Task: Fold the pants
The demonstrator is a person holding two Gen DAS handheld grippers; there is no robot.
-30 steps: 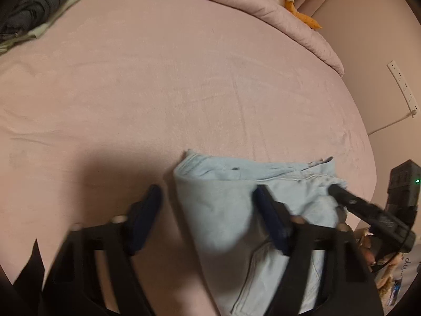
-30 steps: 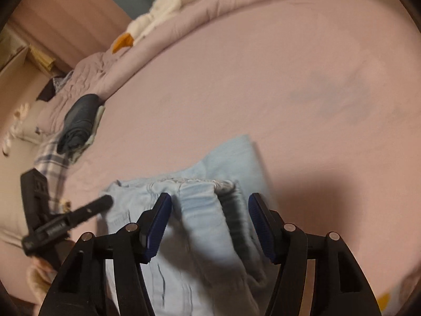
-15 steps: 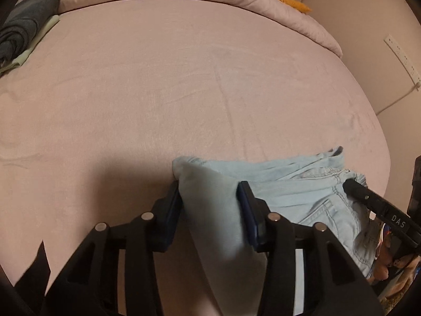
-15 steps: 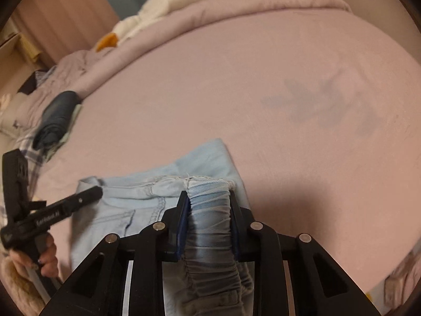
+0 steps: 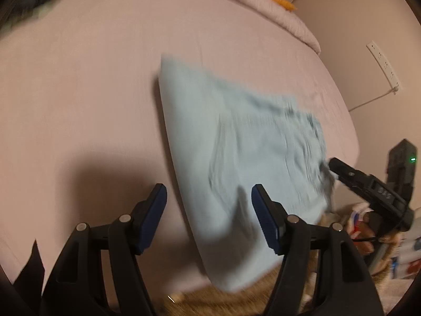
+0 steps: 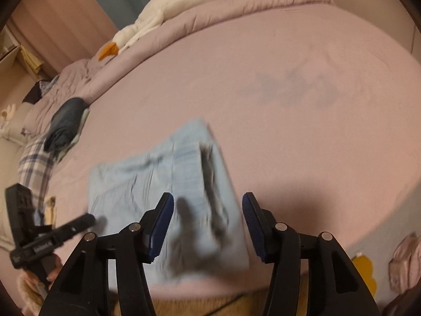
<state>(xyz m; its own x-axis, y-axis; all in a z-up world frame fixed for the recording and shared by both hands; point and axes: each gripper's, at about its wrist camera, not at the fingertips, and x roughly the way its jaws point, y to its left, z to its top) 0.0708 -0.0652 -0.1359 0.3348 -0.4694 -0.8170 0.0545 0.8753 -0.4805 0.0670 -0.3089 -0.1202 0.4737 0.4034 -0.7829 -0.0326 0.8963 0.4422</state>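
Folded light-blue pants (image 5: 236, 142) lying on the pink bed (image 5: 92, 84), close to its near edge, blurred in both views. Left gripper (image 5: 209, 216) spread wide and released, nothing between its blue pads (image 5: 151, 216), hovering above the near left part of the pants. Right gripper (image 6: 208, 226) likewise wide apart and holding nothing, poised over the pants (image 6: 168, 184) at the near side, dark shadows of the pads thrown across the denim. Seen from the left wrist, right gripper's black tip (image 5: 368, 184) just at the right edge of the cloth. No containers anywhere in view.

Further back on the left, a dark rolled garment (image 6: 65, 123) sitting atop a pale one, with plaid fabric (image 6: 36, 160) just beside it. Along the far edge, a bunched quilt (image 6: 210, 15) with a white goose plush (image 6: 168, 5) lying on it. White power strip (image 5: 384, 65) on the wall at right. Plenty of bare sheet beyond and to the right of the pants; bed edge immediately beneath both grippers.
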